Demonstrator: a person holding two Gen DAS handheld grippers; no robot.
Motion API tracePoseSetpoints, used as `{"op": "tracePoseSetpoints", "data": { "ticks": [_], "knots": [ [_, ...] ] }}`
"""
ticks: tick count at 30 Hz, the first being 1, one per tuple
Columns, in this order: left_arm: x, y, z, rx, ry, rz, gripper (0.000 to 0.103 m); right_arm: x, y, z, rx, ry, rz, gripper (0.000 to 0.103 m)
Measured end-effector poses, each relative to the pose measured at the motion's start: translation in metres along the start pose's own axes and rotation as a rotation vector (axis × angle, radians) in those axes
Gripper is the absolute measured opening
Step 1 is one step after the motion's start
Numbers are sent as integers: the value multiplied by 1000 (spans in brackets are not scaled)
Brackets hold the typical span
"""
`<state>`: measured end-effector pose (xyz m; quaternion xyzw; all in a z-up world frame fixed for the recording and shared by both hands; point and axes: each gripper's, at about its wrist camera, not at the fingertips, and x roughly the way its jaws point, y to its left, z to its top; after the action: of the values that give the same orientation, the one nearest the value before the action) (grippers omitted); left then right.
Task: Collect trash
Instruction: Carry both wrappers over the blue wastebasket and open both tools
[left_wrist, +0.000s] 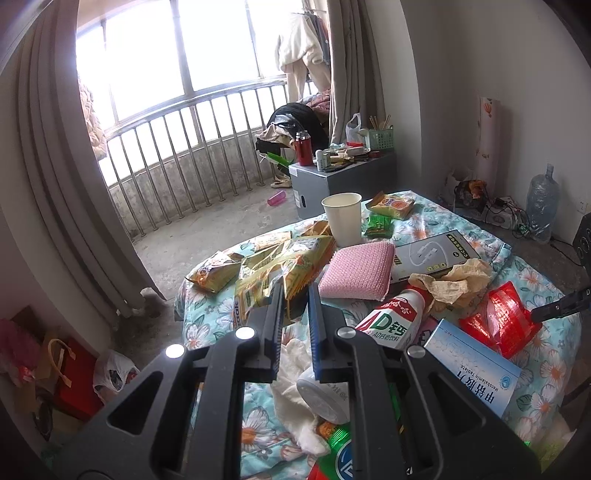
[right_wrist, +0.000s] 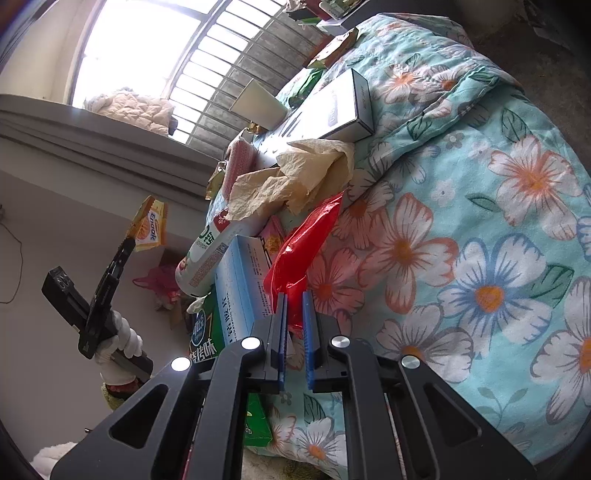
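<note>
Item: cluttered table under a floral cloth (left_wrist: 546, 373), teal with white and orange blossoms, catalogued from both wrist views. Left gripper (left_wrist: 295, 295), seen from its own camera, was pinching a yellow snack wrapper (left_wrist: 258, 291) between nearly closed jaws; the right wrist view showed the same gripper (right_wrist: 127, 242) raised off the table at 9 o'clock, the Endok-branded orange wrapper (right_wrist: 149, 225) hanging from its tip, a white-gloved hand (right_wrist: 122, 343) on its handle. Right gripper (right_wrist: 294, 299) had its jaws drawn almost together on the lower edge of a red plastic bag (right_wrist: 306, 240), which lay crumpled on the cloth at 12 o'clock from the tips. Remaining trash on the table, left wrist view: further yellow snack packets (left_wrist: 295, 254) at 12 o'clock from the jaws; white paper cup (left_wrist: 343, 219), upright, beyond them; pink scouring sponge (left_wrist: 356, 271) at 1 o'clock; crumpled tan paper (left_wrist: 454, 280) at 2 o'clock, resting against a grey boxed item (left_wrist: 436, 253); AD calcium milk bottle (left_wrist: 395, 317), lying on its side just right of the jaws; blue Mecobalamin tablet box (left_wrist: 480, 373) at 4 o'clock. Beyond the table: grey cabinet (left_wrist: 332, 181) carrying a red flask (left_wrist: 303, 147).
</note>
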<state>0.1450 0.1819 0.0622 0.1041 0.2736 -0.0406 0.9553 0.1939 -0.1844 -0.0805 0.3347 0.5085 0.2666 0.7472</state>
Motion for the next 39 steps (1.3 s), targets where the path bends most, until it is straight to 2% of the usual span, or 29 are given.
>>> {"op": "tracePoseSetpoints", "data": {
  "ticks": [4,12,16,22,27,29,34,39],
  "knots": [
    [-16,-5,9,1,-32,-17,11,-23,-5,-4,14,-48,10,7],
    [-43,-34,30,14,-81,-103,11,-82,-30,-16,64,-180,33,7],
    [-47,-61,41,41,-87,-170,11,-115,-46,-24,90,-259,41,7],
    [-38,-121,57,92,-56,-308,11,-172,-83,-36,155,-404,36,7],
    [-18,-194,80,159,-31,-456,11,-222,-120,-45,219,-534,-12,7],
    [-5,-231,90,197,-7,-530,11,-239,-137,-48,252,-590,-56,7],
    [41,-341,105,279,109,-726,11,-270,-186,-56,363,-704,-180,7],
    [91,-460,102,347,246,-857,11,-277,-242,-54,481,-742,-252,7]
  ]
}}
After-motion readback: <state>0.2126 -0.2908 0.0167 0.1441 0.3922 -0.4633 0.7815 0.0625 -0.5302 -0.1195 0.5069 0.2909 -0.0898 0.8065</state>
